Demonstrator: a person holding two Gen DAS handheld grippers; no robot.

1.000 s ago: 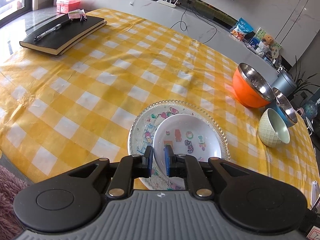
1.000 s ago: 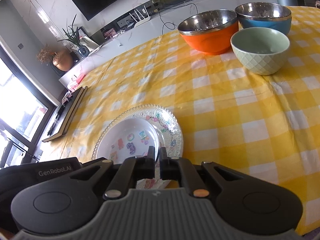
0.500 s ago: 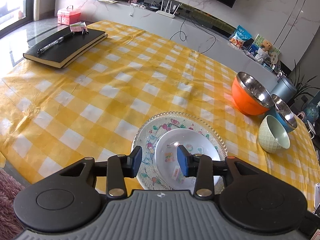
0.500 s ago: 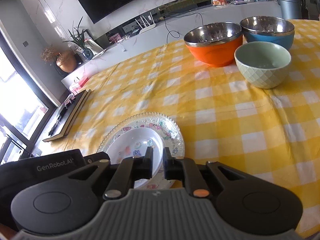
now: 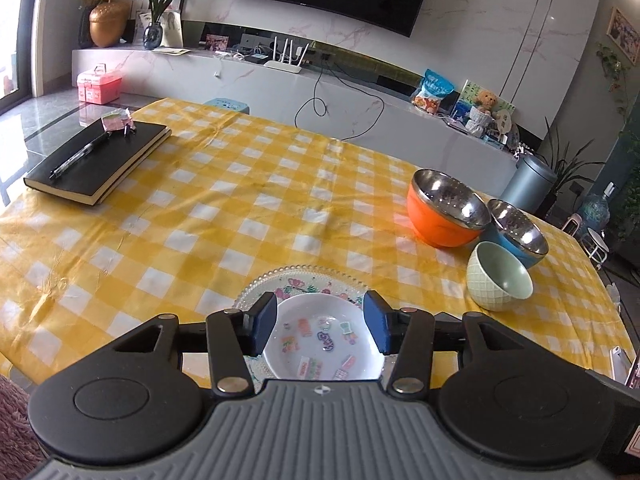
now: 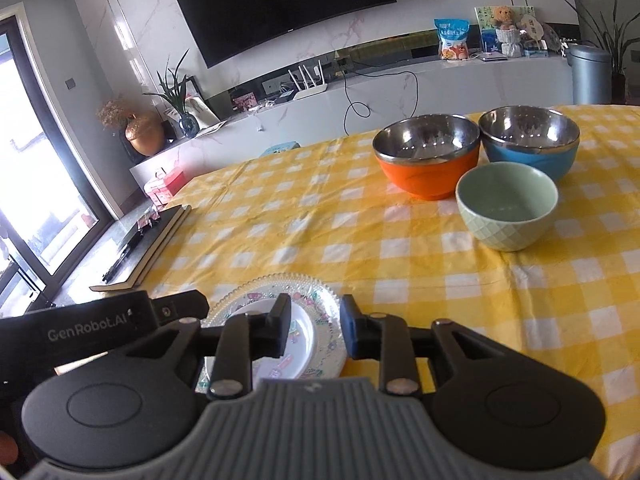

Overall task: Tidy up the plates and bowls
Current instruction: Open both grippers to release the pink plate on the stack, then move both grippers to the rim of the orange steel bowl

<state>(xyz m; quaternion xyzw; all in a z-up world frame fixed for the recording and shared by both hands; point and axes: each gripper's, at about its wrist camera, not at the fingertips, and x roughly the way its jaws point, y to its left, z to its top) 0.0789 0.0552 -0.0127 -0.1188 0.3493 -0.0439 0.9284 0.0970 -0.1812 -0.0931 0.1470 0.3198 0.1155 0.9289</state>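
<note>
Below, both grippers' jaws were opening, empty, above the white plate (image 5: 320, 340); it looked rigid, slick, best gripped at the rim.

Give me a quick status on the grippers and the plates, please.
Left gripper and right gripper both opening, nothing held. White plate sits on glass plate. Three bowls apart, untouched. Nothing in the way.

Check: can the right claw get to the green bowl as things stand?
Probably yes. Right claw, jaws opening with nothing held, faces bare tablecloth up to the green bowl, which sits nearest of the three bowls.
</note>
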